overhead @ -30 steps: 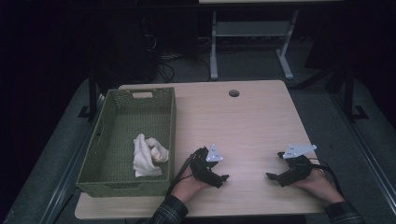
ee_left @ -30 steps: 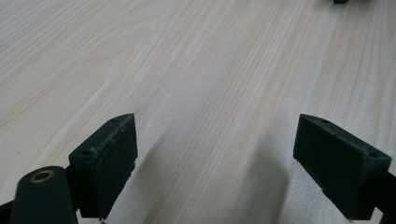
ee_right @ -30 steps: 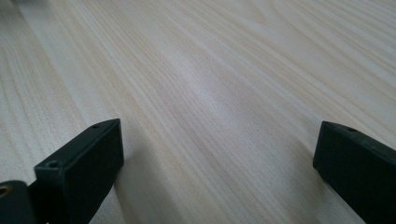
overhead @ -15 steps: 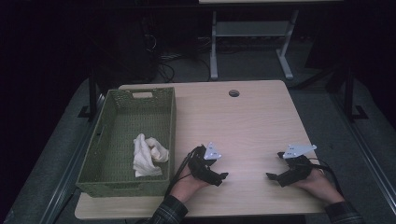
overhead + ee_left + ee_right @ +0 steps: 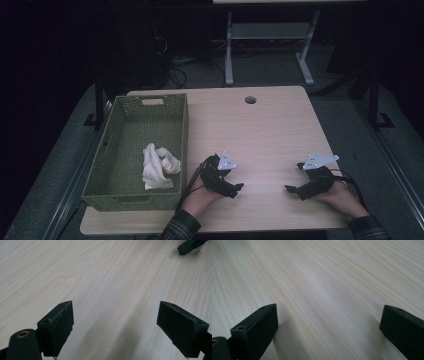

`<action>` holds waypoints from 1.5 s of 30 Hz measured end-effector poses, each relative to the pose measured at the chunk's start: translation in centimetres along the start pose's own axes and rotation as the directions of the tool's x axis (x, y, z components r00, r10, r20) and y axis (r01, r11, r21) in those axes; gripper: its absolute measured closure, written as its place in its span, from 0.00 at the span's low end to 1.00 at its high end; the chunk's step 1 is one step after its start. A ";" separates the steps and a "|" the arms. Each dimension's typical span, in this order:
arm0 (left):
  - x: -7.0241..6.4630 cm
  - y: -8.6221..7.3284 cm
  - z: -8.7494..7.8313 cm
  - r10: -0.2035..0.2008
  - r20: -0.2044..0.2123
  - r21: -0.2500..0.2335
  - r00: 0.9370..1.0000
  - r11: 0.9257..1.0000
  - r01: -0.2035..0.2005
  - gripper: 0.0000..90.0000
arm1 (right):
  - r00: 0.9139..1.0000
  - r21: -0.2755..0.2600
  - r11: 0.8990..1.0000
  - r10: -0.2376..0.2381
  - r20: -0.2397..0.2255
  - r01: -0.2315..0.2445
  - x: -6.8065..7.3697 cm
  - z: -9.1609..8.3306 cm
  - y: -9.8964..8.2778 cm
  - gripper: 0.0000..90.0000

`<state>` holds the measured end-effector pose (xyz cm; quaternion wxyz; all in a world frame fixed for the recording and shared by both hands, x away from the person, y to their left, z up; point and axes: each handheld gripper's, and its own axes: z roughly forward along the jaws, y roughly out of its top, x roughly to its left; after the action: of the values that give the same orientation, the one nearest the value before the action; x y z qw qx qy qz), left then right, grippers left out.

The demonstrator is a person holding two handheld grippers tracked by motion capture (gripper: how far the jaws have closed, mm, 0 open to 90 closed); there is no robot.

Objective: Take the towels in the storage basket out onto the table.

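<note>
White cloth (image 5: 159, 166) lies in the green basket (image 5: 131, 196), no writing readable; both grippers' fingers (image 5: 58, 326) released, empty.

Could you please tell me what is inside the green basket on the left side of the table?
The basket holds one crumpled white cloth, lying toward its near right side. Whatever might sit beneath the cloth is covered, so I cannot tell.

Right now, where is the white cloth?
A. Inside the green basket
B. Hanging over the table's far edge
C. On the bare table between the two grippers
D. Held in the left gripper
A: in the high view the white cloth lies on the floor of the green basket, apart from the left gripper, whose jaws stand open over bare wood.
</note>
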<state>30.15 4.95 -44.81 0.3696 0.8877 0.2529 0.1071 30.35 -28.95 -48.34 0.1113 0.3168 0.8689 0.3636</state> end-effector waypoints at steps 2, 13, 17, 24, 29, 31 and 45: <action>0.0 0.1 -0.2 -0.001 0.000 -0.003 1.000 1.000 0.001 0.15 | 1.000 0.000 1.000 0.000 0.000 0.000 0.0 0.0 0.0 0.02; 0.1 0.6 -0.7 -0.008 -0.005 -0.012 1.000 1.000 0.007 0.15 | 1.000 0.000 1.000 0.000 0.000 0.000 0.0 0.0 0.0 0.02; 0.2 0.8 -0.8 -0.005 -0.001 -0.004 1.000 1.000 0.005 0.15 | 1.000 0.000 1.000 0.000 0.000 0.000 0.0 0.0 0.0 0.02; 0.3 1.4 -1.2 -0.031 0.015 -0.010 0.999 0.999 0.031 0.16 | 1.000 0.000 1.000 0.000 0.000 0.000 0.0 0.0 0.0 0.02; 0.5 1.6 -1.4 -0.038 0.010 -0.014 0.999 0.999 0.038 0.16 | 1.000 0.000 1.000 0.000 0.000 0.000 0.0 0.0 0.0 0.02; 0.5 1.8 -1.5 -0.039 0.009 -0.010 0.999 0.999 0.039 0.16 | 1.000 0.000 1.000 0.000 0.000 0.000 0.0 0.0 0.0 0.02; 0.9 2.7 -2.2 -0.043 0.000 -0.016 0.999 0.999 0.043 0.16 | 1.000 0.000 1.000 0.000 0.000 0.000 0.0 0.0 0.0 0.02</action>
<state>31.07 5.10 -41.29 0.3786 0.8791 0.2711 0.1015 30.35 -28.95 -48.34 0.1112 0.3168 0.8689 0.3638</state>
